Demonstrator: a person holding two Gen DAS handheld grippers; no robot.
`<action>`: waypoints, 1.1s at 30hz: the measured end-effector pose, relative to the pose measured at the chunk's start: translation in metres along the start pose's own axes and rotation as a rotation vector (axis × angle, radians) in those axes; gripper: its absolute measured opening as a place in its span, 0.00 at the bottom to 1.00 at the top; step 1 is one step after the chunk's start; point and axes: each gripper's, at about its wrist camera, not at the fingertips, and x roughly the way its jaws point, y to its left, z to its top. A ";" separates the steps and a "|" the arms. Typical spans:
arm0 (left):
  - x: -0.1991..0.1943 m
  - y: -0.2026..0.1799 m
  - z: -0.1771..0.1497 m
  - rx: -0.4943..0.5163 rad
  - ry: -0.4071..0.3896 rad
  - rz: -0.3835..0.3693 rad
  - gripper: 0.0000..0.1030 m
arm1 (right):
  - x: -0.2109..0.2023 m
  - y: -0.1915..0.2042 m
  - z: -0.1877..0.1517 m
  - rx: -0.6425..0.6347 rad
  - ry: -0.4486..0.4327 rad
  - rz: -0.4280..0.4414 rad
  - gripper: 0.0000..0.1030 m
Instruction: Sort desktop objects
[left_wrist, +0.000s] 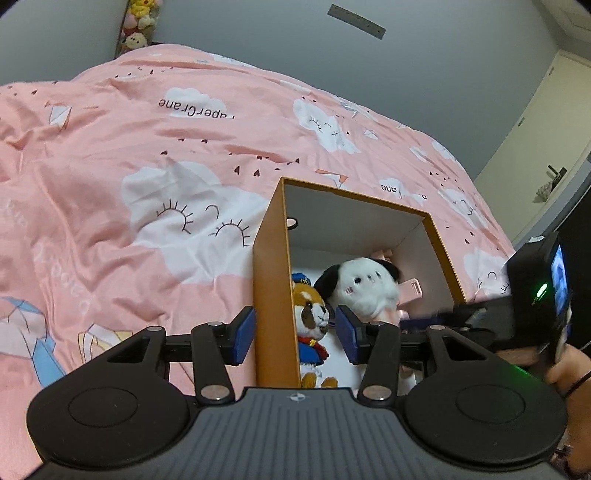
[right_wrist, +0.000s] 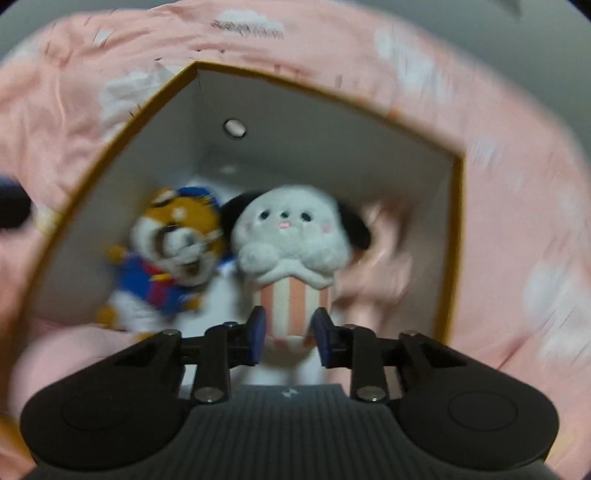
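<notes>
Orange box (left_wrist: 271, 280) sits on the bed's pink quilt (left_wrist: 110, 184), open side up, white inside. Left gripper (left_wrist: 295, 334): fingers apart, straddling the box's near-left wall, one pad outside, one inside, not clamped. In the box, left to right: shiba plush (right_wrist: 173, 254) in blue uniform, then white dog plush (right_wrist: 291, 236) with black ears and striped body. Right gripper (right_wrist: 289, 338): fingers apart, either side of the white plush's base; contact unclear, the right wrist view is blurred.

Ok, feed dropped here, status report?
Left gripper open, straddling orange box wall. Right gripper around white plush base, grip unclear. Fox plush alongside.
</notes>
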 end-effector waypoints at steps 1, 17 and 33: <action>0.000 0.002 -0.001 -0.004 0.000 -0.002 0.54 | -0.002 -0.002 -0.001 0.039 0.028 0.065 0.23; -0.007 0.022 -0.008 -0.055 -0.012 -0.010 0.54 | -0.006 0.018 0.018 -0.181 -0.149 -0.064 0.62; -0.004 0.017 -0.012 -0.033 0.002 0.000 0.54 | 0.001 0.012 -0.006 -0.362 -0.163 0.050 0.55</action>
